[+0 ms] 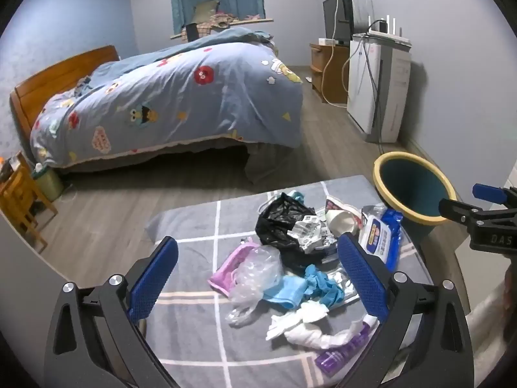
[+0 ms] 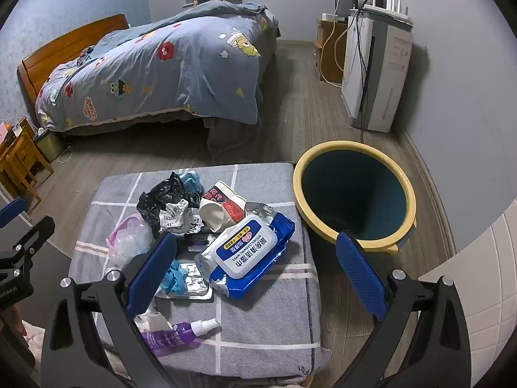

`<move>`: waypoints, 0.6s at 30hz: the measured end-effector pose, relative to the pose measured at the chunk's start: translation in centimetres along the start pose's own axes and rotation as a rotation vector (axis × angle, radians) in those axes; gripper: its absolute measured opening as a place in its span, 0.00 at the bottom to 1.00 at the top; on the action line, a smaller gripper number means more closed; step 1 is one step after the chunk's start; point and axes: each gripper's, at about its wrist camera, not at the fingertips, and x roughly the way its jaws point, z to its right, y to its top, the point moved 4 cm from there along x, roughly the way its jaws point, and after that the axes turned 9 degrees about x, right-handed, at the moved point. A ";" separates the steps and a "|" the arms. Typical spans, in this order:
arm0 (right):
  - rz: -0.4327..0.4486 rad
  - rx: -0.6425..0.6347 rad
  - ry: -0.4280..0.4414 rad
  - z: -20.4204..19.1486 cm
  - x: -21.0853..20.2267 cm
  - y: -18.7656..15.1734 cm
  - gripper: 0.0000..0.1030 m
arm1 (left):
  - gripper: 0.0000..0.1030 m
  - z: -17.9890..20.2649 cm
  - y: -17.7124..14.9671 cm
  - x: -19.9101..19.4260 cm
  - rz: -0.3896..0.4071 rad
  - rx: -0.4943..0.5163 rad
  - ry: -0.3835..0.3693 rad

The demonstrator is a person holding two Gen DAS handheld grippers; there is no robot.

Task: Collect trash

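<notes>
Trash lies piled on a grey checked cushion (image 1: 194, 226) (image 2: 274, 339): a black plastic bag (image 1: 281, 223) (image 2: 161, 197), a blue-and-white wet-wipes pack (image 1: 381, 236) (image 2: 245, 252), a paper cup (image 1: 339, 220) (image 2: 211, 215), a clear plastic bag (image 1: 255, 274) (image 2: 129, 239), blue gloves (image 1: 320, 283) (image 2: 173, 274), white tissue (image 1: 307, 323) and a purple spray bottle (image 1: 342, 352) (image 2: 176, 334). A yellow-rimmed dark bin (image 1: 413, 190) (image 2: 353, 194) stands right of the cushion. My left gripper (image 1: 258, 271) is open above the pile, empty. My right gripper (image 2: 257, 265) is open above the wipes pack, empty.
A bed with a blue cartoon duvet (image 1: 177, 97) (image 2: 161, 68) stands behind on the wood floor. A white appliance with cables (image 1: 378, 90) (image 2: 374, 71) stands by the right wall. Wooden furniture (image 1: 19, 200) is at the left. A tiled white surface (image 2: 484, 291) is at the right.
</notes>
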 end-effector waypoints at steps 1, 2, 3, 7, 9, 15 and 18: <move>-0.002 -0.001 -0.003 0.0 0.0 0.0 0.95 | 0.95 0.0 0.0 0.0 0.000 -0.001 0.001; -0.002 0.000 -0.003 0.0 0.0 0.0 0.95 | 0.95 0.0 0.0 0.0 0.000 0.001 0.003; -0.003 0.000 -0.003 0.0 0.0 0.1 0.95 | 0.95 0.0 0.0 0.0 -0.004 -0.001 -0.001; -0.002 0.003 -0.002 -0.1 -0.1 0.1 0.95 | 0.95 0.0 0.0 -0.1 -0.006 -0.006 -0.007; -0.007 0.000 -0.002 -0.1 0.1 0.1 0.95 | 0.95 0.0 0.0 -0.2 -0.004 -0.007 -0.007; -0.009 0.000 -0.002 -0.1 0.0 0.1 0.95 | 0.95 -0.1 0.0 0.0 -0.011 -0.010 -0.011; -0.010 -0.002 -0.003 -0.1 -0.2 0.1 0.95 | 0.95 0.2 -0.5 0.3 -0.013 -0.010 -0.013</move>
